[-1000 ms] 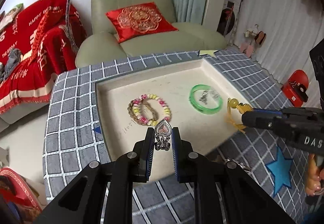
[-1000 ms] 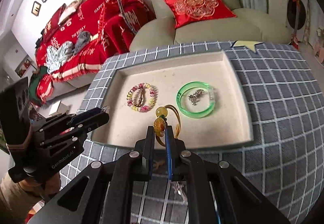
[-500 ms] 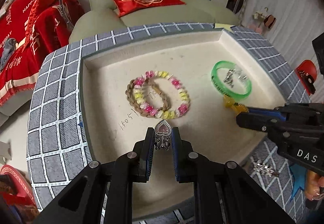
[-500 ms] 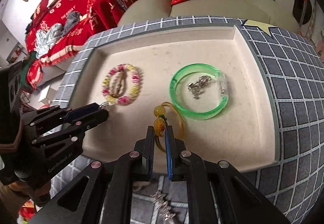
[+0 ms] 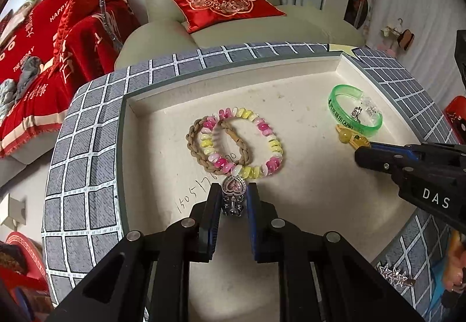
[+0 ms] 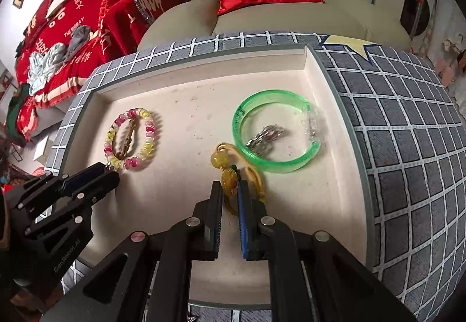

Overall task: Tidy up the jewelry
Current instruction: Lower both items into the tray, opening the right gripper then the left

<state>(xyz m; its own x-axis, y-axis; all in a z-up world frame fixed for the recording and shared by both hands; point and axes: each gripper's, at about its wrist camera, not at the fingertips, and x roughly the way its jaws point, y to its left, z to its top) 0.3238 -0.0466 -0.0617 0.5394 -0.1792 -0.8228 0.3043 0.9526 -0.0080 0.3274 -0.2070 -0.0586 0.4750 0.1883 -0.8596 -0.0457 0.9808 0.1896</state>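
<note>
A living room with a green armchair, a red embroidered cushion (image 5: 224,0) and red throws printed "HAPPY WEDDING" lies behind a counter (image 5: 84,153) covered in grey grid cloth. On it sits a shallow cream tray (image 5: 291,94), where the jewelry is being gathered.

The left claw (image 5: 233,199) is closed to a narrow gap on a silver heart pendant (image 5: 233,191) with a pink centre, held upright over the tray floor. Just ahead of its tips lie a pink-and-yellow bead bracelet (image 5: 247,147) and a braided brown cord loop (image 5: 218,147), overlapping each other. Setting the pendant there would keep like pieces grouped, I judge. Handwritten digits, partly readable as "150517...", are inked on the tray floor just left of the claw.

The right claw (image 6: 230,191) is nearly closed on an amber bead charm (image 6: 228,179) with a yellow cord, held low over the tray. Immediately ahead and to its right is a green bangle (image 6: 273,132) with a small silver piece (image 6: 265,138) lying inside the ring; dark lettering runs round the bangle's wall but is too small to read surely. The charm appears destined for the spot beside it.

The claw bodies read "DAS" and "GenRobot.AI". A spiky silver ornament (image 5: 393,272) lies on the cloth outside the tray, not yet sorted.
</note>
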